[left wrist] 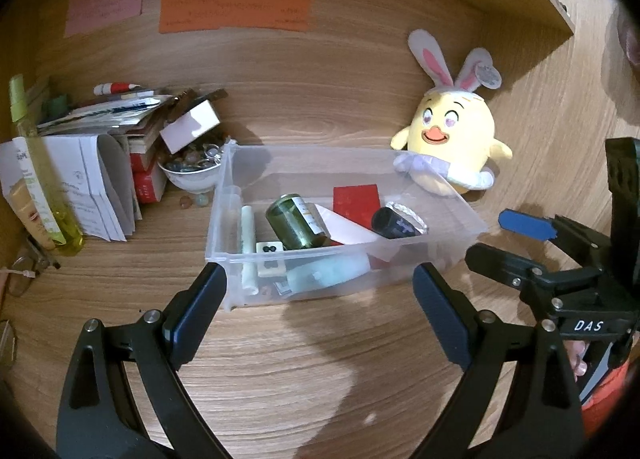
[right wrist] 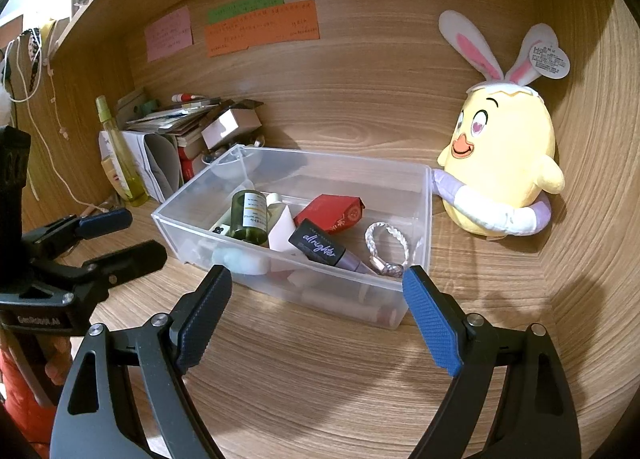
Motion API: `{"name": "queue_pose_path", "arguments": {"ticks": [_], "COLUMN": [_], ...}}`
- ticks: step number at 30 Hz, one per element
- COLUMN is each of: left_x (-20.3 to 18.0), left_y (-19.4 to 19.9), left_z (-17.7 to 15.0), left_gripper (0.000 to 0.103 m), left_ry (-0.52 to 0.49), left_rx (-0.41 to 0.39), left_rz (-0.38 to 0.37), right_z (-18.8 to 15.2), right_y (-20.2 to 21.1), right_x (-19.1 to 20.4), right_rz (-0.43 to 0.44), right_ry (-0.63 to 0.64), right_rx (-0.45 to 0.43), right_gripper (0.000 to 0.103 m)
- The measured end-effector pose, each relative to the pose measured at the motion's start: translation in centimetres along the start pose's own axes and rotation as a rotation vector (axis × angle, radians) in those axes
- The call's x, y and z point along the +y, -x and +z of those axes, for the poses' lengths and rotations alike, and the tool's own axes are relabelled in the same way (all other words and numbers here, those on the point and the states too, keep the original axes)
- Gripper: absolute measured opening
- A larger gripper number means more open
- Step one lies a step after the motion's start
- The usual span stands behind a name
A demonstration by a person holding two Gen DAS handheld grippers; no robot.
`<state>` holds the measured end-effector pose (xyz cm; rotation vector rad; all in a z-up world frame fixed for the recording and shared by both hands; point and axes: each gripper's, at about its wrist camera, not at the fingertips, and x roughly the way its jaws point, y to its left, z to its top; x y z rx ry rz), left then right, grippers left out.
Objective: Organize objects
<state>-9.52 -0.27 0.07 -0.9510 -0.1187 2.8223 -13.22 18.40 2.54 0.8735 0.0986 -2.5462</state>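
Note:
A clear plastic bin [left wrist: 460, 215] [right wrist: 168, 227] stands on the wooden desk. It holds a green glass bottle [left wrist: 294, 225] [right wrist: 250, 219], a red packet [left wrist: 356, 199] [right wrist: 332, 213], a dark "allnighter" tube [right wrist: 320, 251] [left wrist: 394, 224], a white braided bracelet [right wrist: 386, 245], a pale teal item [left wrist: 328, 273] and other small things. My left gripper [left wrist: 320, 283] is open and empty just in front of the bin; it also shows in the right wrist view [right wrist: 120, 235]. My right gripper [right wrist: 316, 291] is open and empty before the bin's near right corner; it also shows in the left wrist view [left wrist: 508, 237].
A yellow chick plush with bunny ears [left wrist: 452, 139] [right wrist: 504, 163] leans beside the bin's far right corner. At the left are a pile of papers and boxes [left wrist: 120, 139], a bowl of beads [left wrist: 190, 171] and a yellow-green spray bottle [left wrist: 40, 171]. Coloured notes [left wrist: 236, 5] hang on the back wall.

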Motion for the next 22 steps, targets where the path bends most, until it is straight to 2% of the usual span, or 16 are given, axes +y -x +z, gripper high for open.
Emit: {"name": "queue_pose_path", "arguments": {"ticks": [11, 22], "left_x": [-0.14, -0.46], "left_y": [-0.37, 0.11], "left_z": [-0.23, -0.23], "left_gripper": [0.095, 0.095], "left_ry": [0.002, -0.015], "left_rx": [0.014, -0.02], "left_rz": [-0.005, 0.004], "right_z": [-0.02, -0.06], "right_y": [-0.11, -0.35], "right_x": [0.09, -0.02], "right_rz": [-0.002, -0.003], "right_ry": [0.004, 0.008], "right_rx": [0.004, 0.007], "right_gripper": [0.086, 0.086]}}
